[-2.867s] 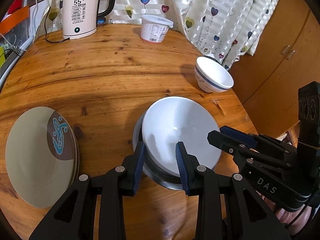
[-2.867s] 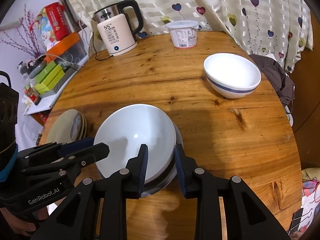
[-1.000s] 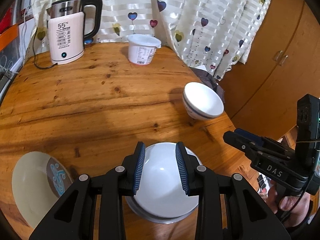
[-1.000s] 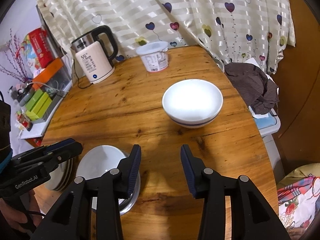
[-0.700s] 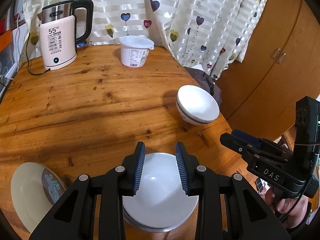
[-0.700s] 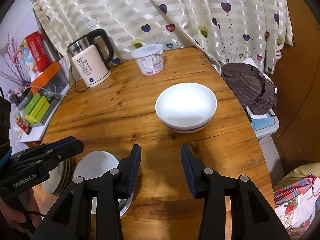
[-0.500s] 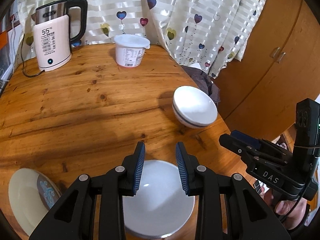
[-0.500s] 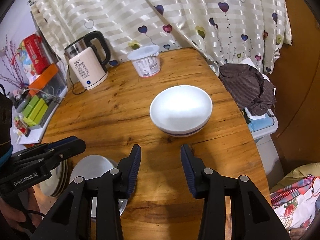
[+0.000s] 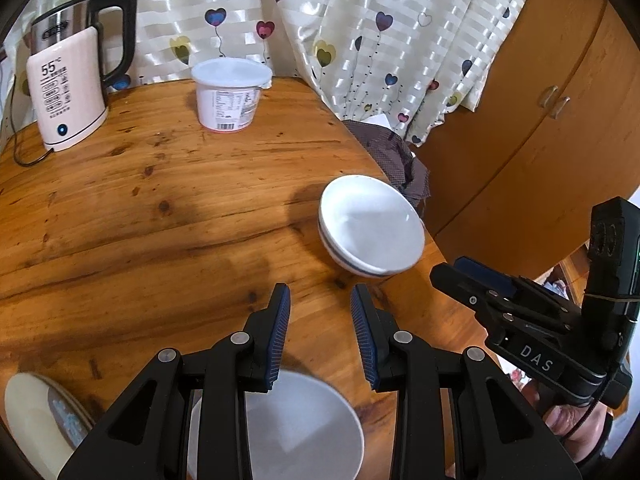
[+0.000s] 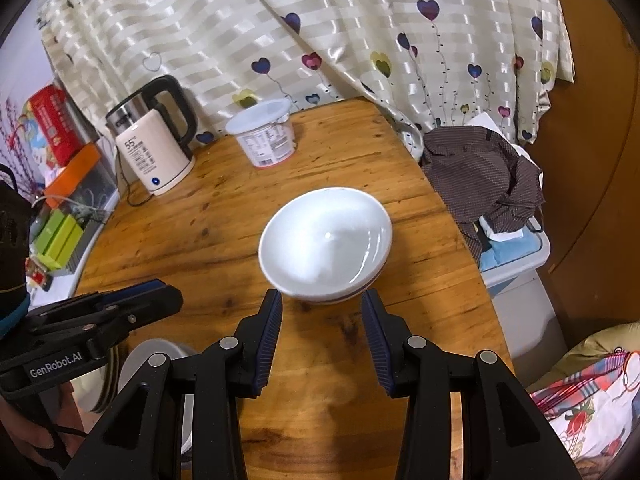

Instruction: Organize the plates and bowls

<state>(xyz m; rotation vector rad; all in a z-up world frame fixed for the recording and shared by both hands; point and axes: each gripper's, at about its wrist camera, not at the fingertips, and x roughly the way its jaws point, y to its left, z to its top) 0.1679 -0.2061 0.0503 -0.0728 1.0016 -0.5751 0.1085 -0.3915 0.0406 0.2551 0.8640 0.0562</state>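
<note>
1. Facing blue-banded bowl (image 10: 325, 245) near table (image 10: 224, 200) edge, R gripper (image 10: 322, 306) was spread wide, empty
2. L gripper (image 9: 320, 300) was parted, empty, above white bowl (image 9: 296, 428); plates (image 9: 32, 416) just beside

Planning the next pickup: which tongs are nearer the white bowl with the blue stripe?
Right. The right tongs hang open just before the white blue-striped bowl; the left tongs hang farther back, the bowl ahead to their right.
</note>
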